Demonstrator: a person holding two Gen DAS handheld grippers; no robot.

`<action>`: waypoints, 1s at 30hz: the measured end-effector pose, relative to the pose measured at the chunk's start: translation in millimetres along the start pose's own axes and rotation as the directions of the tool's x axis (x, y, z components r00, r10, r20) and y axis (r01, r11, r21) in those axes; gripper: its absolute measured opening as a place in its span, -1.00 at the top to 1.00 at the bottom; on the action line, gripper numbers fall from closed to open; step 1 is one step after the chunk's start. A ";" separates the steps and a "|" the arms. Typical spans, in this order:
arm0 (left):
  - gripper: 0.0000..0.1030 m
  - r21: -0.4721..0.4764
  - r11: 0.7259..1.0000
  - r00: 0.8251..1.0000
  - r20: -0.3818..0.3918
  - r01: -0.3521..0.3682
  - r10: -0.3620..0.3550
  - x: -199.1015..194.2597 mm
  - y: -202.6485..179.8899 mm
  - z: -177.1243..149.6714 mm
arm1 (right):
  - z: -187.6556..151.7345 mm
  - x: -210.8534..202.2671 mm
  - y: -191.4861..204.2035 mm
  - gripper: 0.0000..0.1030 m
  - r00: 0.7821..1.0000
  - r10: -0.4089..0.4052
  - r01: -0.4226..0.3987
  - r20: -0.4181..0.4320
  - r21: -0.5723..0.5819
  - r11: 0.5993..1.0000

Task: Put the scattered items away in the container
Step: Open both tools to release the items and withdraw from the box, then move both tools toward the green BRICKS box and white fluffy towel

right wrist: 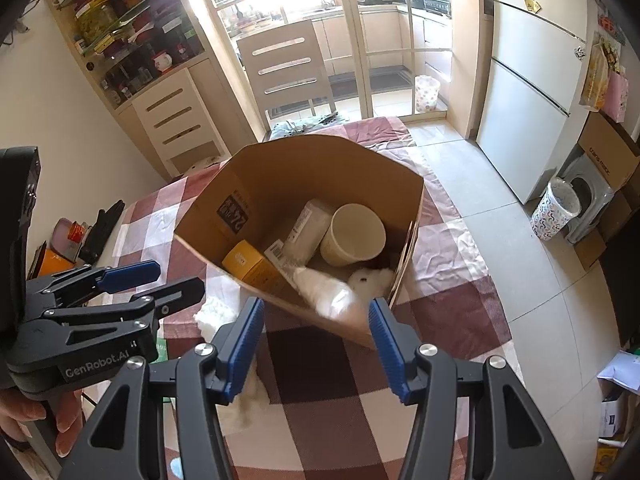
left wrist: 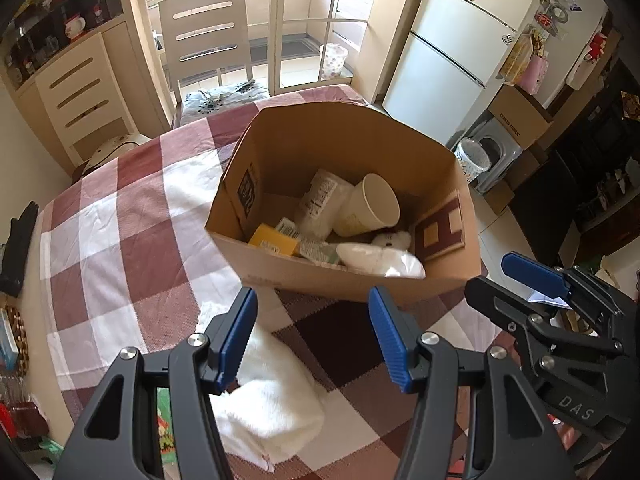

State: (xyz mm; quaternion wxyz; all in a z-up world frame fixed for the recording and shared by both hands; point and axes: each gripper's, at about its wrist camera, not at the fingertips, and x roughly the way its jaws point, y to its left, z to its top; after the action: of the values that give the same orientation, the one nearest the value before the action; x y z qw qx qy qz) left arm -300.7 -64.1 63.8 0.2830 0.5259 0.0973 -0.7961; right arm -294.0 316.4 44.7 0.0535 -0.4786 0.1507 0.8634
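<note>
Between and just below the left gripper (left wrist: 312,340) fingers, jaws partway apart and empty, lies the white towel (left wrist: 268,400): soft, light, floppy, so pinch a thick fold. Right gripper (right wrist: 314,344) likewise gapes empty. Beyond: cardboard box (left wrist: 400,284), already part filled.

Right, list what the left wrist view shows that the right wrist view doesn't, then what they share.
Only the left wrist view: the folded white towel almost whole and a maroon booklet against the box wall. Only the right wrist view: a hand holding the left gripper. Both: the cardboard box holding a paper cup and yellow carton, on the checked tablecloth.
</note>
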 end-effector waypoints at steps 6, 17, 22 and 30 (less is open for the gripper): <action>-0.15 0.002 1.000 1.000 0.012 -0.019 0.019 -17.3 0.8 -26.0 | -18.5 -13.8 9.8 -0.08 1.000 0.018 -0.018 0.003 -0.010 1.000; -0.17 -0.038 0.998 0.997 0.046 -0.054 0.056 -57.0 16.7 -81.1 | -51.1 -37.7 34.6 -0.08 0.996 0.085 -0.085 0.004 -0.027 0.996; -0.31 -0.069 0.994 0.994 0.062 -0.082 0.086 -74.5 30.7 -111.9 | -72.6 -43.3 53.7 -0.08 0.992 0.123 -0.123 -0.006 -0.047 0.991; -0.33 -0.139 0.984 0.992 0.035 -0.115 0.121 -85.2 56.1 -154.6 | -103.1 -47.3 86.3 -0.08 0.982 0.184 -0.186 -0.033 -0.074 0.980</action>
State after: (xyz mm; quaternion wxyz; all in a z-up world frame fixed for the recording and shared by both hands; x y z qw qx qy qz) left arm -124.3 -10.4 81.7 0.3671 0.4927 0.1143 -0.7807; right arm -205.5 204.9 51.5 -0.0473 -0.4756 0.1619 0.8633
